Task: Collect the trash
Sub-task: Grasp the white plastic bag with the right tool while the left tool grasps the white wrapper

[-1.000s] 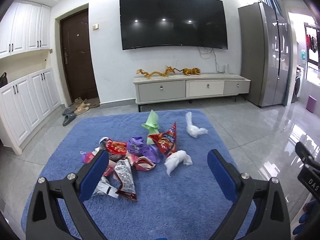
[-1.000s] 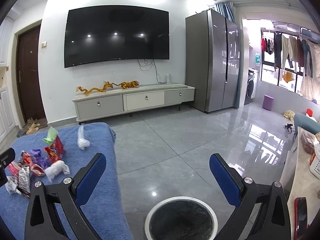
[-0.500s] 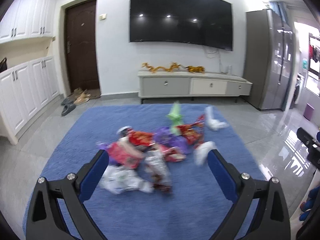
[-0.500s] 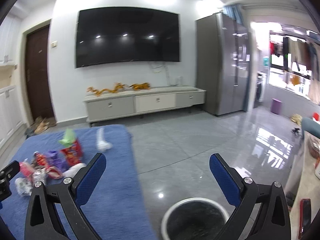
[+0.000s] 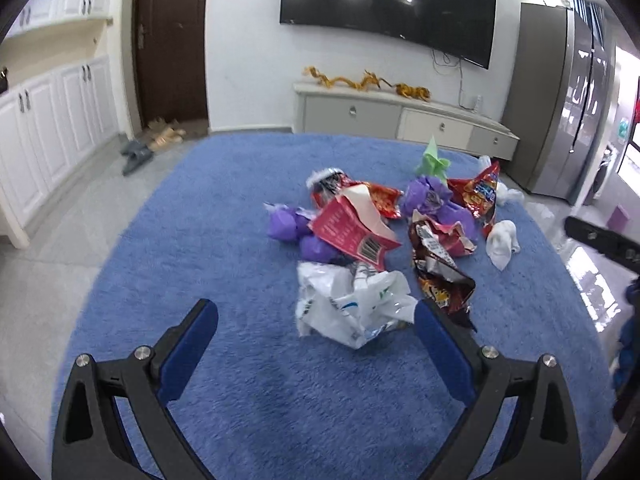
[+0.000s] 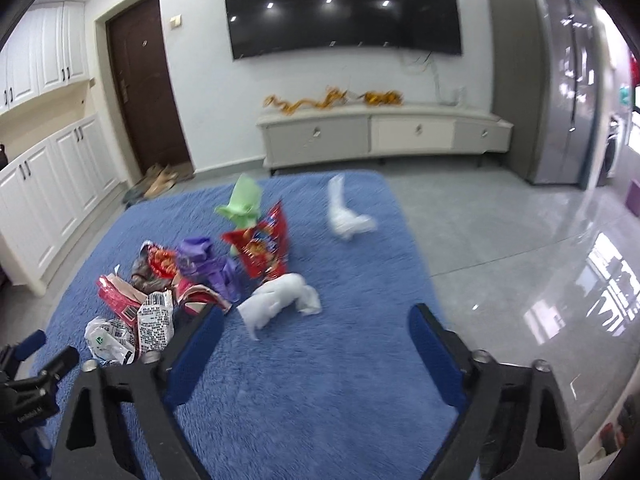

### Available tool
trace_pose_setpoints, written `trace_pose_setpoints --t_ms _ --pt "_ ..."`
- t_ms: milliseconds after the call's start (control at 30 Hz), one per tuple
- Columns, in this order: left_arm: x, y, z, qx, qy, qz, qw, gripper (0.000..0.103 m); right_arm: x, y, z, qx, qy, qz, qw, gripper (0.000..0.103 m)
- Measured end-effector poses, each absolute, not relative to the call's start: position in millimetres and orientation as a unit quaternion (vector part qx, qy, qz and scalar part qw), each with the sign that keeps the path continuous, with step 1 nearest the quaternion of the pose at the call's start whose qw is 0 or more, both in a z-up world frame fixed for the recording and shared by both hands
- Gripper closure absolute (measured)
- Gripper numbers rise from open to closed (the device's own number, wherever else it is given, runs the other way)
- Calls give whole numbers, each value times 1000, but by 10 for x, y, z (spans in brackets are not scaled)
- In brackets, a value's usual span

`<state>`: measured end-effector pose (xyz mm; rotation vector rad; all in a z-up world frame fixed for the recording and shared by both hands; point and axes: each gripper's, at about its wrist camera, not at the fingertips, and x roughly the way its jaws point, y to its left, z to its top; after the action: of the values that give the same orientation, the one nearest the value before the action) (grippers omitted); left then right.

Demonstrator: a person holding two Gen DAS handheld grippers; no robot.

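A pile of trash lies on a blue rug (image 5: 224, 208). In the left wrist view my left gripper (image 5: 316, 344) is open and empty, just short of a crumpled white plastic bag (image 5: 352, 300). Behind it lie a red carton (image 5: 352, 232), a dark snack wrapper (image 5: 440, 276), purple wrappers (image 5: 288, 224), a red chip bag (image 5: 476, 192) and a green paper (image 5: 432, 160). In the right wrist view my right gripper (image 6: 312, 340) is open and empty, close to a white crumpled tissue (image 6: 280, 300). Another white tissue (image 6: 344, 216) lies farther back.
A grey TV cabinet (image 5: 400, 116) stands against the far wall under a television (image 6: 344, 8). A fridge (image 6: 560, 80) is at the right, white cupboards (image 5: 52, 120) at the left. Slippers (image 5: 156, 140) lie by the brown door. Glossy tiled floor (image 6: 520, 248) surrounds the rug.
Both grippers have moved down and toward the trash pile. The right view has swung left from the floor and the round bin to the rug; the bin is out of view.
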<state>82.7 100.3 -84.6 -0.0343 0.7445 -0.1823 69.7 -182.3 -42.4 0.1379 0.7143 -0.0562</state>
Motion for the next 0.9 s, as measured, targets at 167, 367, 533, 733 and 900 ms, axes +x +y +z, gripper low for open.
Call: trace_pose_setpoints --t_ms 167,367,533,733,900 --pt "1065 938 -901 -28 378 -102 920 4 1015 -1754 -586 64 370 -10 927 15" --pt "1229 883 -1082 -35 411 -104 905 12 1367 -1782 -828 59 398 -2 916 15" --pt "1198 857 -1125 -49 424 -126 895 38 1487 -1840 -1002 75 418 10 905 33" --pt "1102 885 -1135 -67 429 -127 892 75 1324 -1876 -1018 77 421 38 903 76" --pt "911 857 -1064 -66 419 -121 898 81 1059 -1866 -886 70 410 46 908 89"
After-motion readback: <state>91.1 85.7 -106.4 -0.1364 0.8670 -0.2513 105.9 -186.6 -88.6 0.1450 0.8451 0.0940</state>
